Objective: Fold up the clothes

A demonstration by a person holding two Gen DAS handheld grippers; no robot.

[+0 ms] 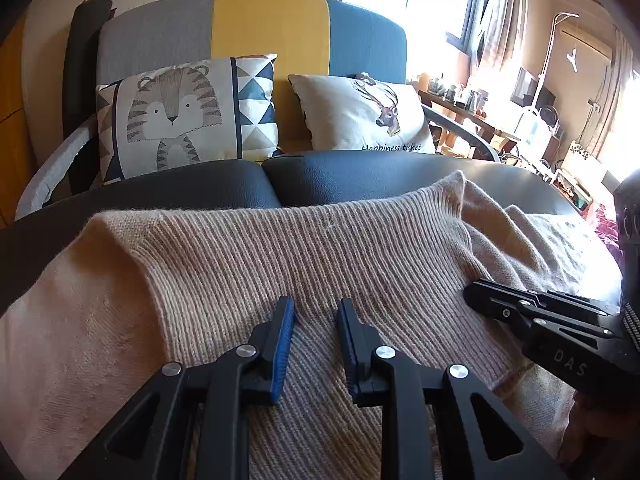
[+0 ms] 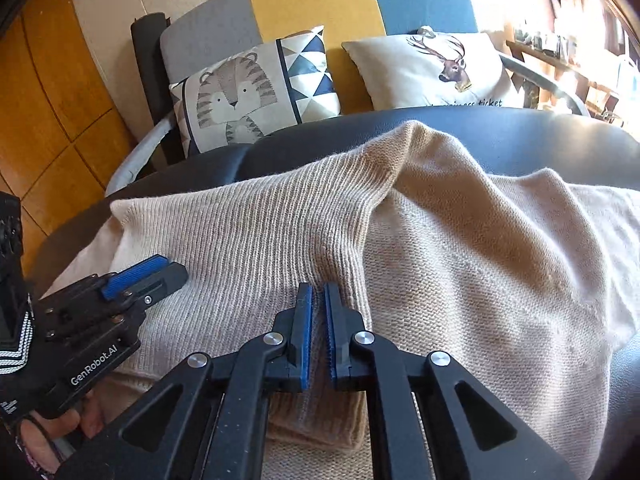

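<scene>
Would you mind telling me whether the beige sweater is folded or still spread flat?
Partly folded: the sweater's ribbed layer lies doubled over the smooth knit, its ridge peaking toward the sofa.

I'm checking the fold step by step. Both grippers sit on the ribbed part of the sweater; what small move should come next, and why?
Probably close the left gripper on the ribbed band: its jaws stand apart over the knit, while the right gripper looks nearly shut on that band's edge. Both need a hold before lifting the sweater.
</scene>
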